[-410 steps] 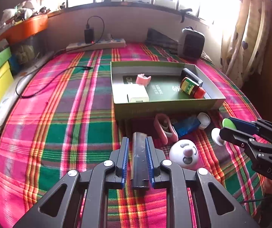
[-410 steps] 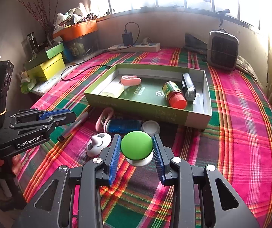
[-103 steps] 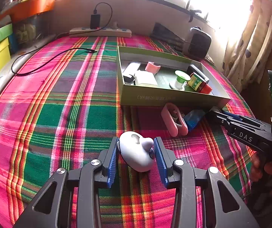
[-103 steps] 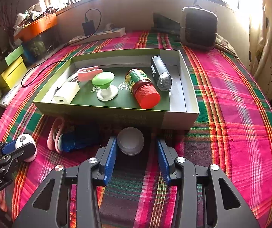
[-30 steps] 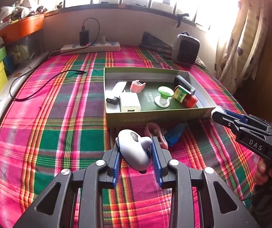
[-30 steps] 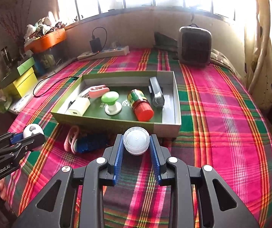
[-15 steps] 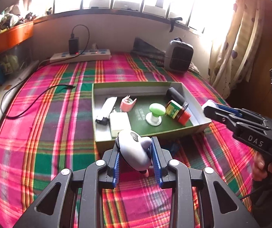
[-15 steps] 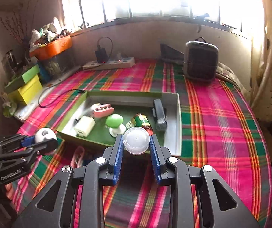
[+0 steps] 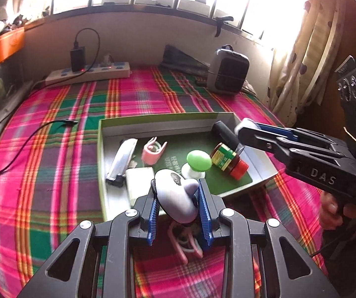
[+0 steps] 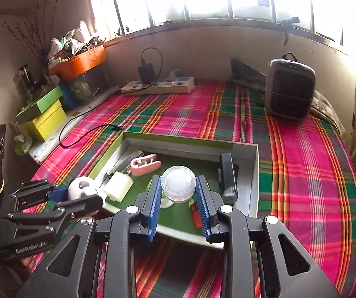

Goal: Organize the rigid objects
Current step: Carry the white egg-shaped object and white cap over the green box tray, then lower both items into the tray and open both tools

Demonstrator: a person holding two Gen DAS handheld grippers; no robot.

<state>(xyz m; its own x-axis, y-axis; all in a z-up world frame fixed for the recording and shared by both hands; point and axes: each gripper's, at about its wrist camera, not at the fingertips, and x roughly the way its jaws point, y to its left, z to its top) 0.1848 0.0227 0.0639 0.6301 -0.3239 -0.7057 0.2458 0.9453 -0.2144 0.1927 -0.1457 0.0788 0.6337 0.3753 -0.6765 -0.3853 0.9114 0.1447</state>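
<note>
My left gripper is shut on a white rounded toy and holds it above the near wall of the green tray. My right gripper is shut on a clear round lid above the tray. The tray holds a green-topped knob, a red-capped jar, a pink clip, a white block, a black case and a silver bar. The toy also shows in the right wrist view.
A pink looped object lies on the plaid cloth under my left gripper. A power strip and a grey heater stand at the back. A black cable and yellow-green boxes are at the left.
Both grippers have risen and moved forward with their objects, from in front of the tray to above it.
</note>
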